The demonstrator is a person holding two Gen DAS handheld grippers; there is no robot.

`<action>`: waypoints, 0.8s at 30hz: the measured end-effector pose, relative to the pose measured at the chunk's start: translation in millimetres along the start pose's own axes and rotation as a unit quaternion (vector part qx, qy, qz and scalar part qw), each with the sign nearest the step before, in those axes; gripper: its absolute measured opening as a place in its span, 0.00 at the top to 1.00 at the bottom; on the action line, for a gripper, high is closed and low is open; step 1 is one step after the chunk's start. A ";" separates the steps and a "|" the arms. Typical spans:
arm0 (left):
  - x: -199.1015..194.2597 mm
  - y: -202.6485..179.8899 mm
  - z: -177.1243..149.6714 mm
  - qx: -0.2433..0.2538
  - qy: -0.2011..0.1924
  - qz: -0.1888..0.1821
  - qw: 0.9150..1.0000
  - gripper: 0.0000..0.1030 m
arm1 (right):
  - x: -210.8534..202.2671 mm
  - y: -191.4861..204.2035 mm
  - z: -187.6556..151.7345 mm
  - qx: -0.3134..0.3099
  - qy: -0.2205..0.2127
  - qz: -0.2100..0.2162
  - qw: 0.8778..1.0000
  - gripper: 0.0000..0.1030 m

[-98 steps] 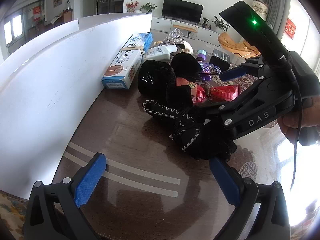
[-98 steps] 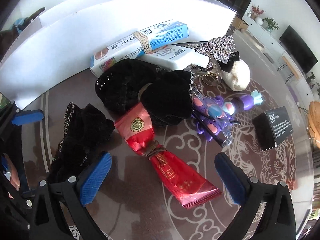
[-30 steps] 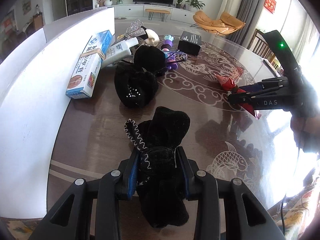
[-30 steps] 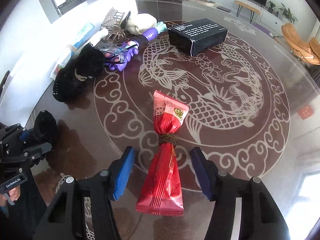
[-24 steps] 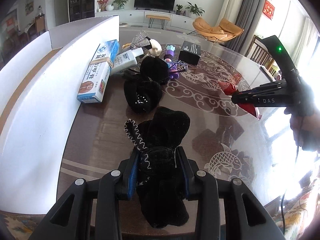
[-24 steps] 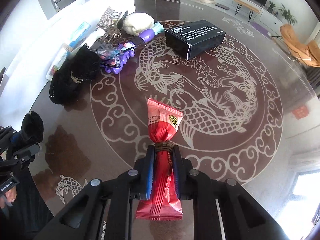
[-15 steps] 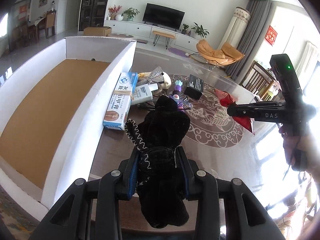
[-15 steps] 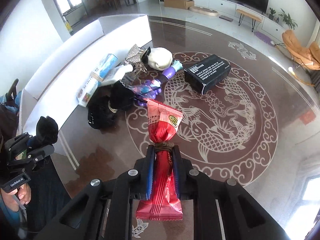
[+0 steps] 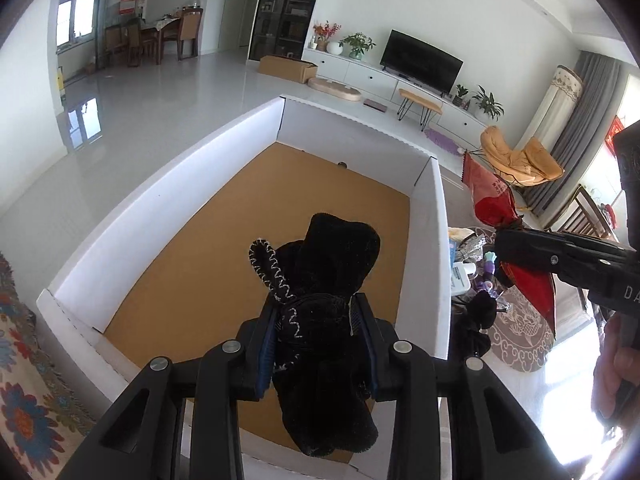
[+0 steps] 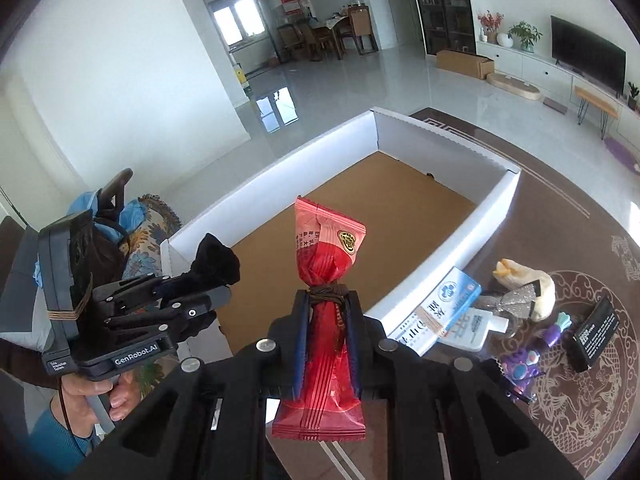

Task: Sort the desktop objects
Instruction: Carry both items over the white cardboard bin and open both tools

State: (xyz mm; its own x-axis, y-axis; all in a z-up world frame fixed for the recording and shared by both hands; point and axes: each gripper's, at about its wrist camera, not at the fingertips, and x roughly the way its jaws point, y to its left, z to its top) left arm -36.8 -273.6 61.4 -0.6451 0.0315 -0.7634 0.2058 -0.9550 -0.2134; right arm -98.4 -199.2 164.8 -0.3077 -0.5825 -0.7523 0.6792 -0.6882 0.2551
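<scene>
**Both claws loaded over the box**

Left wrist view: the left gripper [image 9: 320, 332] is clamped on a black glove [image 9: 324, 280], hanging above the brown floor of the white cardboard box [image 9: 434, 240].

Right wrist view: the right gripper [image 10: 325, 332] is clenched around a red snack packet [image 10: 326, 280], held up over the box's near wall, with the rest of the clutter on the table [image 10: 560, 216].

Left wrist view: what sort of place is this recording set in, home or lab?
Most likely a home living room: a flat-screen TV on a long white cabinet, an orange lounge chair, and a dining table with chairs in the room beyond.
</scene>
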 end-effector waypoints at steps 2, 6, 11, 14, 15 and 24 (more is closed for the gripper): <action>17.7 10.0 -2.3 -0.001 0.019 0.016 1.000 0.66 | 23.6 15.4 7.8 -0.009 0.006 0.004 1.000 0.83; 43.5 16.9 -7.6 0.019 0.048 0.050 0.997 0.65 | 71.7 24.8 9.1 -0.005 0.032 0.003 0.999 0.83; 49.6 18.6 -14.6 0.037 0.048 0.108 0.992 0.22 | 112.5 24.7 -0.5 0.000 0.056 -0.009 0.998 0.54; 39.1 19.9 -17.3 0.038 0.028 0.110 0.993 0.20 | 111.9 17.5 -6.6 0.020 0.036 -0.006 0.999 0.12; 35.6 19.6 -17.4 0.035 0.024 0.108 0.993 0.20 | 107.1 15.4 -8.4 0.023 0.025 -0.003 0.999 0.12; -12.7 -81.0 -37.5 0.095 -0.017 -0.004 0.995 0.20 | 3.5 -41.6 -60.5 0.026 -0.100 -0.078 0.992 0.00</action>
State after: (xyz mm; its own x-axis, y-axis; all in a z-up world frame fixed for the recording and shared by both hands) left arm -17.7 -185.6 65.4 -0.6717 0.0325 -0.7401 0.0591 -0.9935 -0.0973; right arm -87.5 -146.4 114.9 -0.5368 -0.5375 -0.6503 0.5792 -0.7952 0.1792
